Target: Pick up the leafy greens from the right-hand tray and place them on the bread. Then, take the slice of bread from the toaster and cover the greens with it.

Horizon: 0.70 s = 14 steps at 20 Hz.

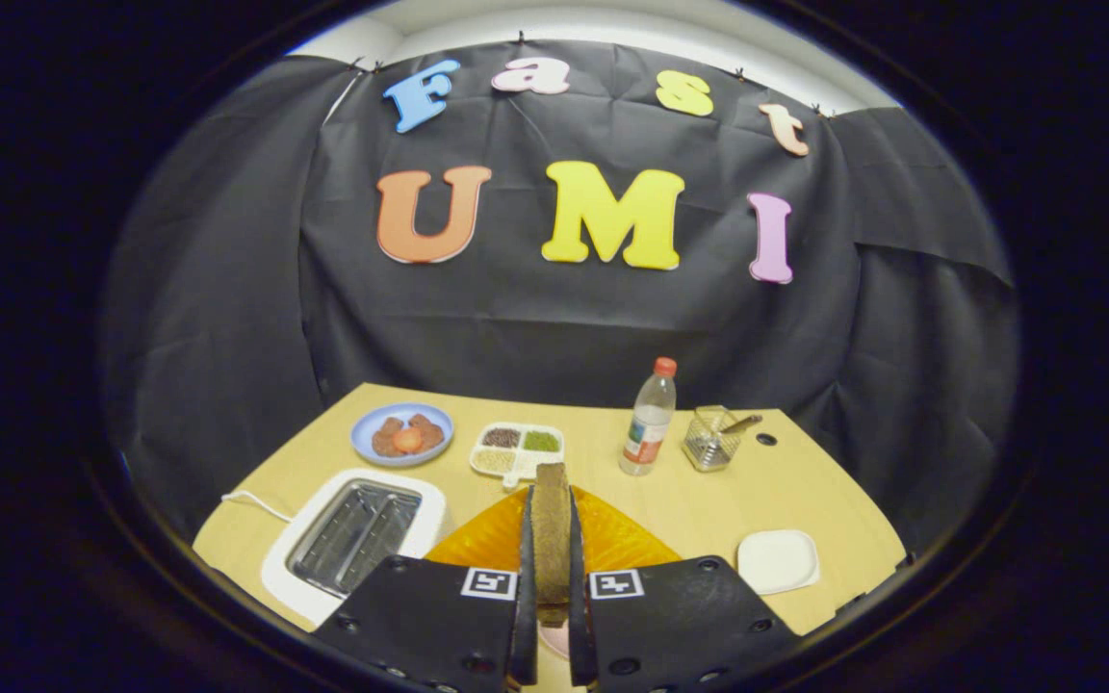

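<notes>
Gripper [551, 568] fingers are closed onto a slice of bread [551, 525], one finger pressing each flat face, with the slice standing on edge between them and its top edge poking out past the fingertips. Hold looks centred on the faces, crust uppermost.

Just under and ahead of the fingers sits an orange tray [612, 541]; whatever lies on it directly below the slice is hidden by the gripper body, so I cannot tell whether the greens are already laid there. To the left of the fingers, close by, is the white toaster [354, 537], its slot showing bare metal. Off to the right, near the fingers, a small white tray [778, 560].

Handling judgement: the slice is light, dry and fairly stiff across its faces but crumbly at the crust (a toasted slice would snap rather than bend). Face-to-face pinch suits it; a firmer squeeze would risk denting or cracking the crumb. To cover anything it has to be tipped from on-edge to flat before release, and let go low, since it will flop or bounce if dropped from height.

Beyond the fingers: a divided dish of grains [518, 449], a blue plate of food [402, 434], a plastic bottle [649, 419], and a glass cup [712, 438] on the wooden table [805, 481].
</notes>
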Each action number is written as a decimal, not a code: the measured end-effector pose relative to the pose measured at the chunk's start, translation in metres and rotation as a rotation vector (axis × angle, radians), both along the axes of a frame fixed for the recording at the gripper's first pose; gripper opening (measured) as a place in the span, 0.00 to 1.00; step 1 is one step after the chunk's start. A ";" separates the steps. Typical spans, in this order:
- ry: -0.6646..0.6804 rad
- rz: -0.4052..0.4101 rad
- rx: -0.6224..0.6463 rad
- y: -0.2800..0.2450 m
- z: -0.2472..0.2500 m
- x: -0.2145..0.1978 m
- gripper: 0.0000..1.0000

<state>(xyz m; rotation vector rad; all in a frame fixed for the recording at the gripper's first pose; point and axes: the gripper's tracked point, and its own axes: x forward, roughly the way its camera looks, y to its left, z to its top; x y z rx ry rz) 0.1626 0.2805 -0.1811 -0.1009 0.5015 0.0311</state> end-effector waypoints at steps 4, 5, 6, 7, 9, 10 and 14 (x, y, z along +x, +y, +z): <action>0.076 -0.007 0.088 -0.021 -0.045 -0.001 0.13; 0.094 -0.001 0.120 -0.025 -0.054 -0.001 0.13; 0.106 0.010 0.164 -0.027 -0.061 -0.001 0.13; 0.122 0.014 0.190 -0.031 -0.069 -0.002 0.13; 0.128 -0.009 0.179 -0.053 -0.083 -0.001 0.13; 0.134 0.000 0.182 -0.056 -0.091 -0.001 0.13; 0.091 0.015 0.139 -0.087 -0.102 0.002 0.13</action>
